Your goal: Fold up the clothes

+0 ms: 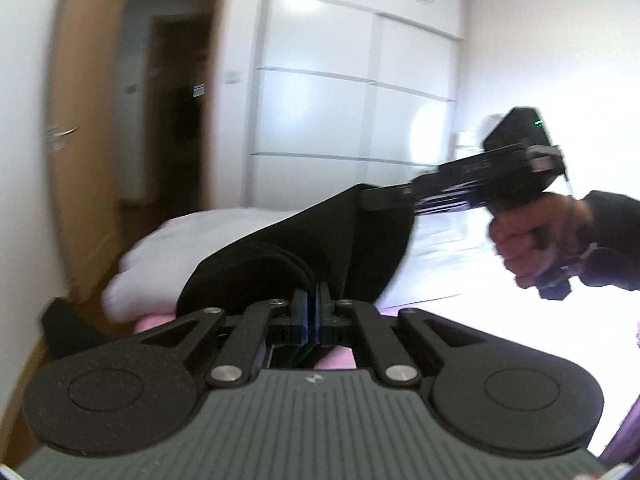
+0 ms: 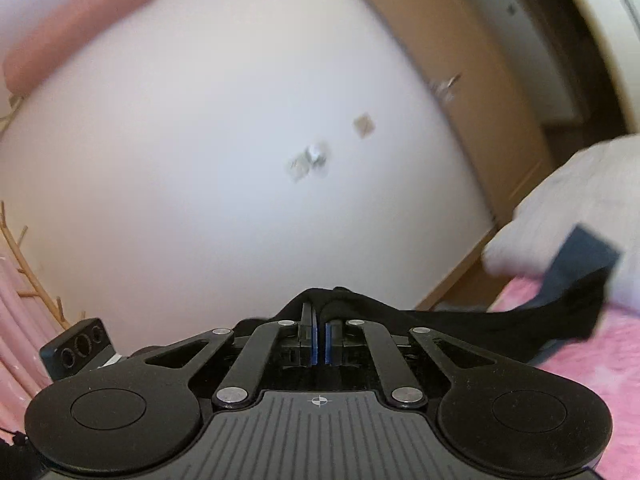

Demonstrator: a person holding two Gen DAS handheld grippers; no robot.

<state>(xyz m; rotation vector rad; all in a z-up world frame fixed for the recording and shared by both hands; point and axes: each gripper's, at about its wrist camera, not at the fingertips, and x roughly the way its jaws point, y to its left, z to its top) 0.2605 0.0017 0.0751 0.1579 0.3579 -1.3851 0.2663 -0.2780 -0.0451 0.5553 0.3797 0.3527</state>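
A black garment hangs in the air above the bed, stretched between both grippers. My left gripper is shut on its near edge at the bottom of the left wrist view. My right gripper is shut on the garment's upper right corner there, held by a hand. In the right wrist view my right gripper is shut on black cloth that trails off to the right over the bed.
A bed with a white duvet and pink sheet lies below. White wardrobes stand behind, an open wooden door at left. A dark blue cloth lies on the bed.
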